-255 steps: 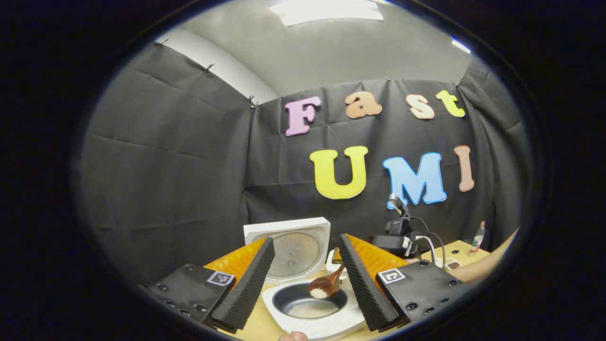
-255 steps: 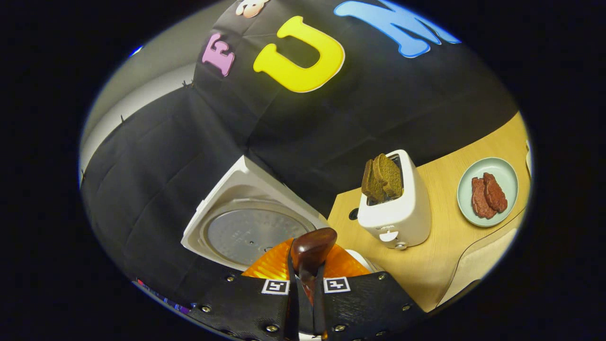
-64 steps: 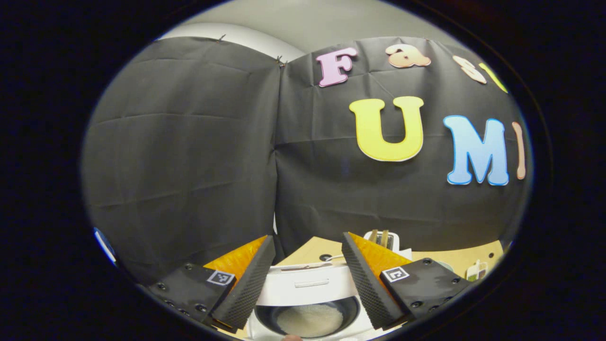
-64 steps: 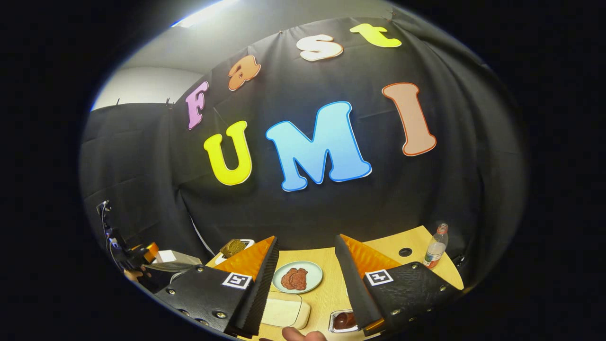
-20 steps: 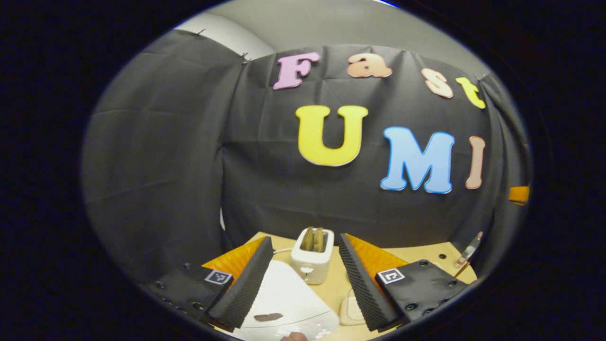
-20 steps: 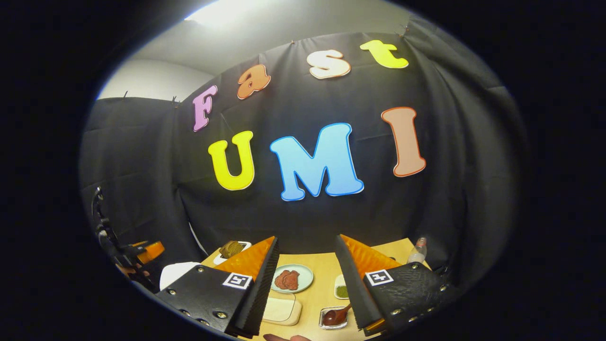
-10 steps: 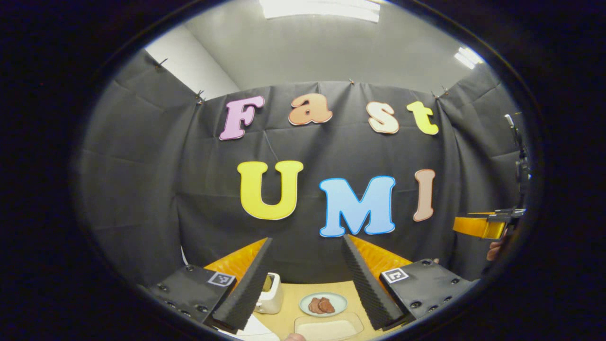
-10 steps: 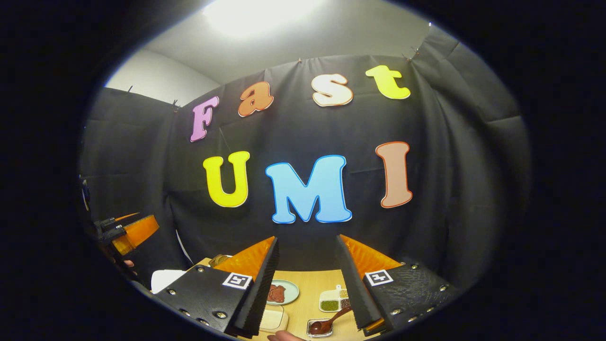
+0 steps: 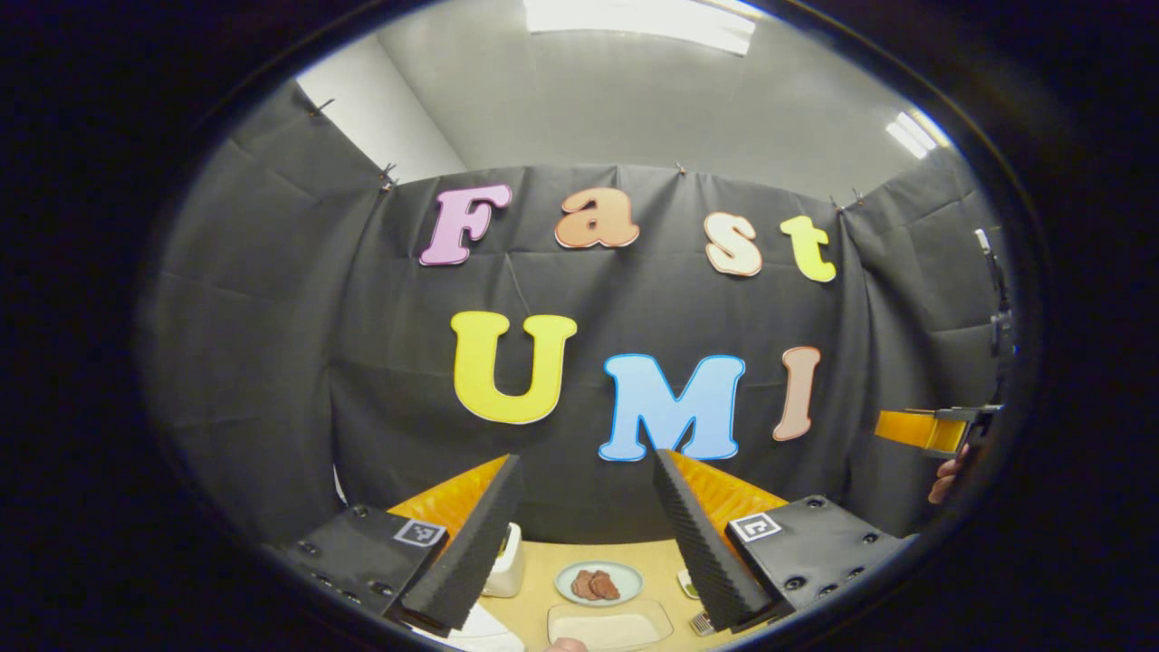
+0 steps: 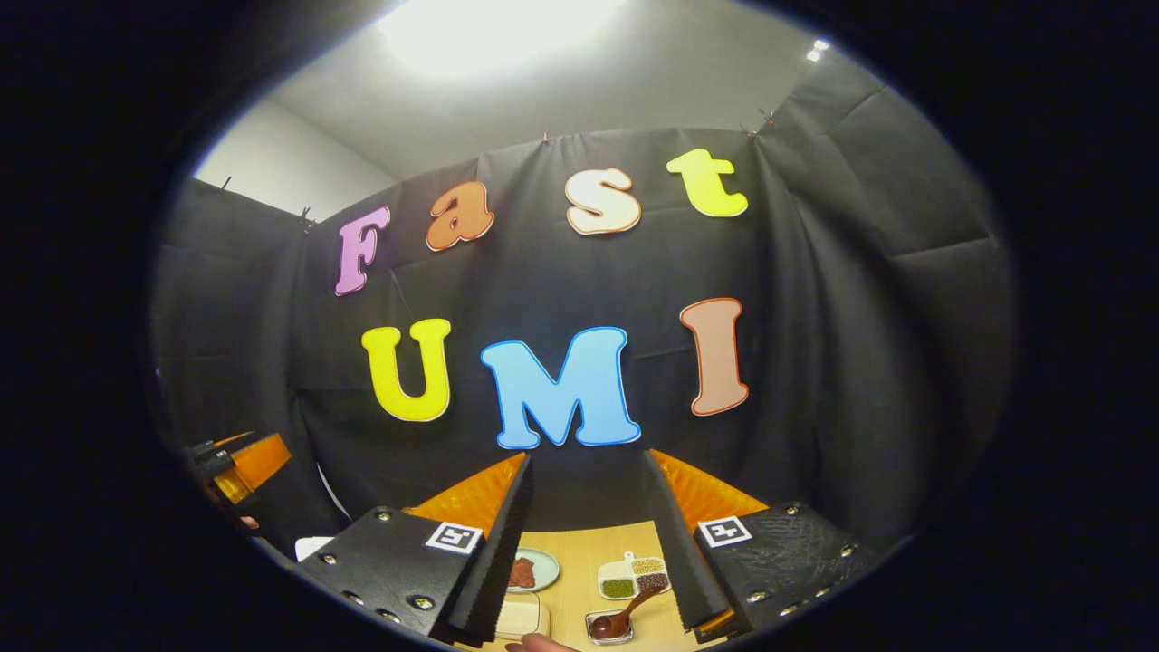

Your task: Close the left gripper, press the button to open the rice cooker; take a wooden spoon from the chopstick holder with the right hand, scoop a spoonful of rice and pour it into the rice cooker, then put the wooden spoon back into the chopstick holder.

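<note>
My left gripper [image 9: 586, 460] stands open and holds nothing, raised above the table and facing the back wall. A white corner of the rice cooker [image 9: 489, 636] peeks out by its left finger. My right gripper [image 10: 587, 458] is open too, with nothing between its fingers. Below it, the dark wooden spoon [image 10: 627, 616] lies with its bowl in a small metal container [image 10: 599, 631]. At the far right of the left gripper view, the right gripper [image 9: 933, 429] hangs in a hand [image 9: 944, 478]. The left gripper [image 10: 243, 460] is at the far left of the right gripper view.
On the wooden table [image 9: 534, 605] stand a white toaster [image 9: 505, 563], a plate of meat slices [image 9: 598, 584] and a cream tray [image 9: 608, 625]. A divided dish of grains [image 10: 634, 574] sits behind the spoon. A fingertip [image 10: 534, 644] shows at the bottom edge.
The right gripper held the spoon over the open cooker; now the spoon lies in its container and the cooker lid is down. Both grippers have lifted and turned toward the back wall.
</note>
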Motion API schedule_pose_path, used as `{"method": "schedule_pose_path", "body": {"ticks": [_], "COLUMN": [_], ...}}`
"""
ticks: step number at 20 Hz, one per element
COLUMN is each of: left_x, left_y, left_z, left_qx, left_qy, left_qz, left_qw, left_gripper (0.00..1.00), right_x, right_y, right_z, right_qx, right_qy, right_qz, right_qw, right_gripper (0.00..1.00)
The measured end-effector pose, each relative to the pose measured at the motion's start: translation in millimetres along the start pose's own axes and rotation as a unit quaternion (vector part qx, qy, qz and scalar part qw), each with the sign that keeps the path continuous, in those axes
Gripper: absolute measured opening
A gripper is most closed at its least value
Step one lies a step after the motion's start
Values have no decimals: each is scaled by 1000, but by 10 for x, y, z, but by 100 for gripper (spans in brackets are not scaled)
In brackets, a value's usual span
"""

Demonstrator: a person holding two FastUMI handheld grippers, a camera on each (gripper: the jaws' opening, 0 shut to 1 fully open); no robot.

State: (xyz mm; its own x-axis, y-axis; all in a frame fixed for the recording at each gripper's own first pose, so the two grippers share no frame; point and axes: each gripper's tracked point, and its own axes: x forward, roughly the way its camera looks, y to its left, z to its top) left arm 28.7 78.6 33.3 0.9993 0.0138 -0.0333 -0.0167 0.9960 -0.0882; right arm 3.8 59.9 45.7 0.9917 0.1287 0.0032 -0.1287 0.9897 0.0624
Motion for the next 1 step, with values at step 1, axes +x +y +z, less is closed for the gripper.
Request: {"method": "schedule_pose_path", "body": {"ticks": [1], "left_x": [5], "left_y": [22], "left_z": [2], "left_qx": [2], "left_qy": [1], "left_qz": [1], "left_qw": [1000], "left_gripper": [98], "right_x": [28], "right_y": [16], "right_z": [22], "right_qx": [-1], "right_qy": [1], "right_qz": [-1], "right_qw": [1000], "right_gripper": [72]}}
